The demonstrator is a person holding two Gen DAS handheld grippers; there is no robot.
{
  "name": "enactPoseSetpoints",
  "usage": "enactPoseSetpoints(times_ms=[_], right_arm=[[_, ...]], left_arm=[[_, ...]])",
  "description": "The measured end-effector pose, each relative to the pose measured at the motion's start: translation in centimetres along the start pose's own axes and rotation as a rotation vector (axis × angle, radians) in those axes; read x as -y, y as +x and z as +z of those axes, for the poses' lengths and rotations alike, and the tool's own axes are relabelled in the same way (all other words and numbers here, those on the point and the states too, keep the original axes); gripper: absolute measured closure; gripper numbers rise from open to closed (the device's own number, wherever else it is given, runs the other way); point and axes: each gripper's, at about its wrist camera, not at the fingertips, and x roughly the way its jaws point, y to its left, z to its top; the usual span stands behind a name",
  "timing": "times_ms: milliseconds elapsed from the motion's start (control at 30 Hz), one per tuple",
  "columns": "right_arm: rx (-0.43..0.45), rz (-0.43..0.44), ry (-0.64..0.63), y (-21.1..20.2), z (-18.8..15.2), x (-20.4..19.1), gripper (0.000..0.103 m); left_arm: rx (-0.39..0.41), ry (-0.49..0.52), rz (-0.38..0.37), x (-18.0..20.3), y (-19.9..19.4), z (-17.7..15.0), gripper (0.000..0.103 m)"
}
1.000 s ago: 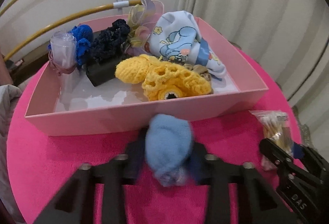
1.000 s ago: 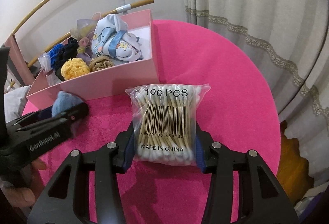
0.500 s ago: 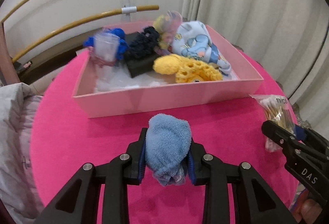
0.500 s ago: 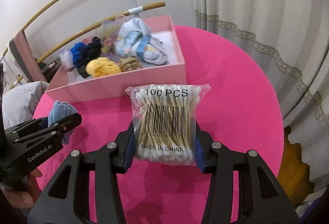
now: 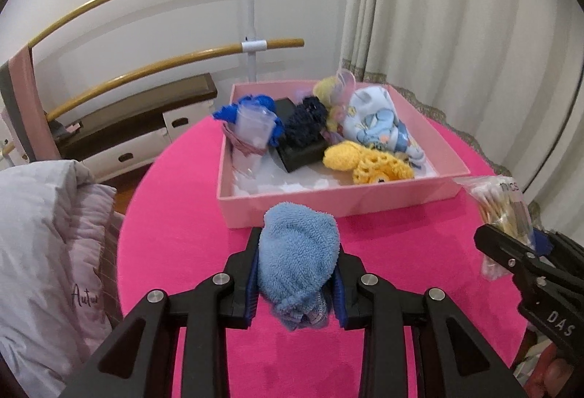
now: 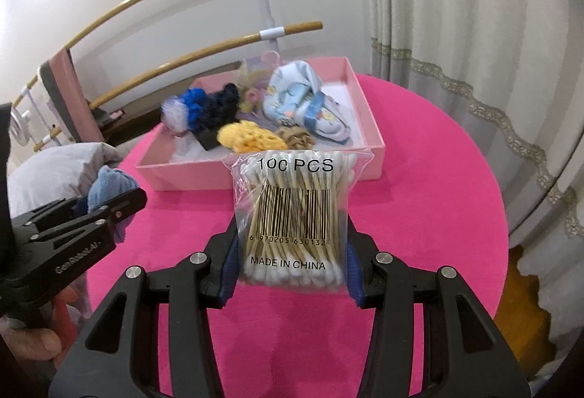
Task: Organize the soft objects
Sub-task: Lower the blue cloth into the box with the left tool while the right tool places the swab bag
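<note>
Both grippers have drawn back and upward from the pink box [image 5: 339, 203] since a second ago, so the box now looks smaller and farther off in each wrist view, while what each one carries sits unchanged between its pads.

Nearest the left camera, the left gripper [image 5: 296, 283] is clamped narrowly on a rolled blue terry cloth [image 5: 298, 259], held above the pink tablecloth [image 5: 189, 226] on the near side of the box. The right gripper [image 6: 292, 252] pinches a clear bag of cotton swabs [image 6: 292, 215], also short of the box and toward its right corner.

Farther off, the box already holds a yellow crochet piece [image 5: 368, 164], a printed blue-and-white cloth [image 5: 379, 124], dark and blue scrunchies [image 5: 306, 120] and a small clear pouch [image 5: 252, 135].

Judging by this, most of the sorting is done; the cloth and the swabs remain to be placed, and the box has bare floor along its near wall.
</note>
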Motion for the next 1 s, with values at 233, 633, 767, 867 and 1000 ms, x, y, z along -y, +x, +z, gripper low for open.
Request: enactPoseSetpoints(times_ms=[233,633,767,867,1000], right_arm=[[0.073,0.027,-0.027,-2.7,3.1,-1.0,0.059],[0.182,0.025,-0.078,-5.0,9.6,-2.6,0.059],[0.195,0.03,-0.092,-5.0,11.4,-3.0,0.059],[0.198,0.042,-0.092,-4.6,12.7,-3.1,0.059],[0.195,0.045,-0.099,-4.1,14.1,-3.3,0.059]], left_arm=[[0.07,-0.007,0.014,-1.4,-3.4,2.3,0.074],[0.197,0.003,0.014,-1.8,-7.9,7.3,0.074],[0.223,0.004,0.016,-1.8,-8.2,8.9,0.074],[0.237,0.001,0.018,-1.7,-8.3,9.8,0.074],[0.257,0.004,0.021,-1.6,-8.4,10.6,0.074]])
